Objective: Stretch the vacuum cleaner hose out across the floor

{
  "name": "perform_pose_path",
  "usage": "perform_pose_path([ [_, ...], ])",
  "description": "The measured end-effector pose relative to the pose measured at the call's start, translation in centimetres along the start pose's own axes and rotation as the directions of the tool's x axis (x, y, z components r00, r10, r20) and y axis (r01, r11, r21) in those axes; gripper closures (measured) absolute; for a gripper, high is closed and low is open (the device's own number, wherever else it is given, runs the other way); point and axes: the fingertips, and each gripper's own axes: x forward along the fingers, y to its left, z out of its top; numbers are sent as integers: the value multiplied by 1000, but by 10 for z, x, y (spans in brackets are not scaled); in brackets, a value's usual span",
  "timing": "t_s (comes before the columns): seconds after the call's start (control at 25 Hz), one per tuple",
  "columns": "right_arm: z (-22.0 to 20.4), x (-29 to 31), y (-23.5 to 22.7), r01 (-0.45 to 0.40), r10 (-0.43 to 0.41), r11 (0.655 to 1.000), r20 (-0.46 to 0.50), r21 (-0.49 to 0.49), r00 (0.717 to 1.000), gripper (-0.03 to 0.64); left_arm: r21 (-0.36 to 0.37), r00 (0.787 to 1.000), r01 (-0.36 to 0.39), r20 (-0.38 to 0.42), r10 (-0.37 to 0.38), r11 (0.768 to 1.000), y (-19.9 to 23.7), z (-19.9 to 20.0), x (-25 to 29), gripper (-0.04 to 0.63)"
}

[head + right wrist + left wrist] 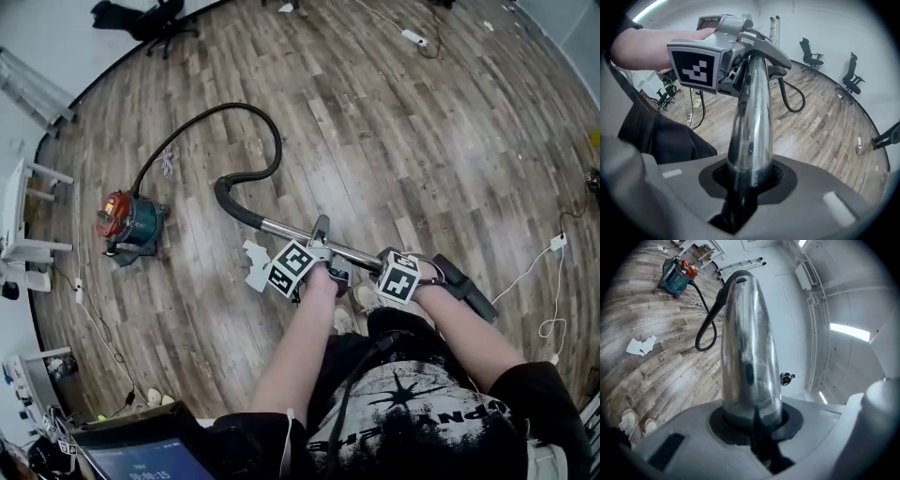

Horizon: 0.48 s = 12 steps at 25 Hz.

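- While you hold the chrome wand (286,231) off the wooden floor (394,131), both tongs are clenched on it. The left gripper (317,242) grasps the tube near the middle of the head view, and the right gripper (405,274) grasps it just to the right of that.
- In the left gripper view the jaws press on the tube's near end, and the tube runs straight up the frame, away from the camera, to its black cuff (723,294).
- In the right gripper view the jaws likewise press on the tube, which rises up the frame to the left gripper.
- Your wand's long axis lies on a shallow diagonal in the head view, from left of centre down toward the lower right. Its black end (469,292) sticks out there past the right gripper.
- From the wand's left end the black hose (265,116) curls upward and arcs over toward the upper left. It then drops to the vacuum cleaner (131,223) near the left edge, so it lies in a loop, not a straight line.
- A torn white paper scrap (253,269) lies on the floor just left of the left gripper.
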Motion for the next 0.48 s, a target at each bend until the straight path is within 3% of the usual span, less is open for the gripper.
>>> perform_pose_path([
  [0.24, -33, -10, 8, 26, -26, 1000, -8, 17, 1000, 512, 2, 999, 18, -31, -18, 1000, -4, -37, -1, 537],
  [0.48, -68, -26, 9, 13, -13, 999, -3, -31, 1000, 512, -4, 1000, 9, 2, -9, 1000, -13, -72, -7, 534],
])
